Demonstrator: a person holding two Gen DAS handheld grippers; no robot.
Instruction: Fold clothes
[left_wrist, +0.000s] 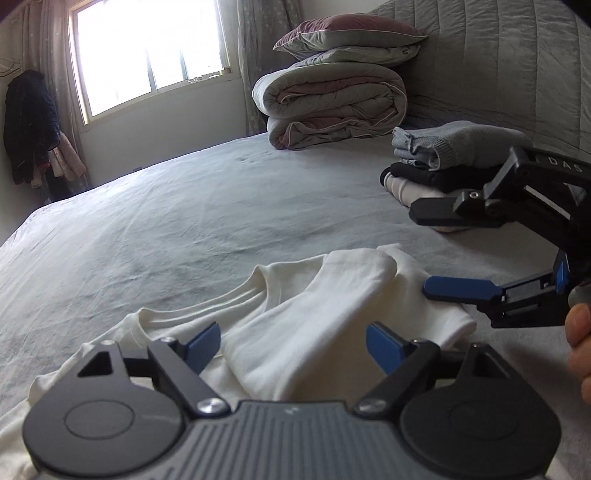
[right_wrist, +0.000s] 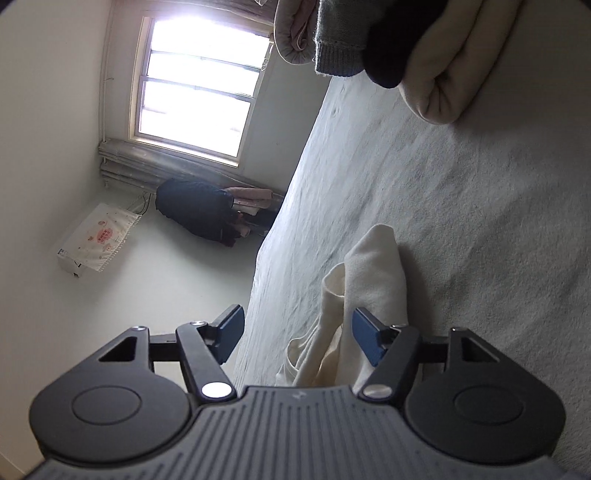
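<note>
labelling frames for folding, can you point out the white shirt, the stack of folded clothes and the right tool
white shirt (left_wrist: 314, 325), left wrist view, on the folded-over sleeve
stack of folded clothes (left_wrist: 458, 144), left wrist view, on the grey top garment
right tool (left_wrist: 424, 251), left wrist view, midway between its open fingertips

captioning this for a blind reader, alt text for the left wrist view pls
A white t-shirt, partly folded, lies on a grey bed between the open blue fingers of the left hand-held gripper. The open right hand-held gripper reaches in over the shirt's edge, beside a stack of folded clothes.
</note>
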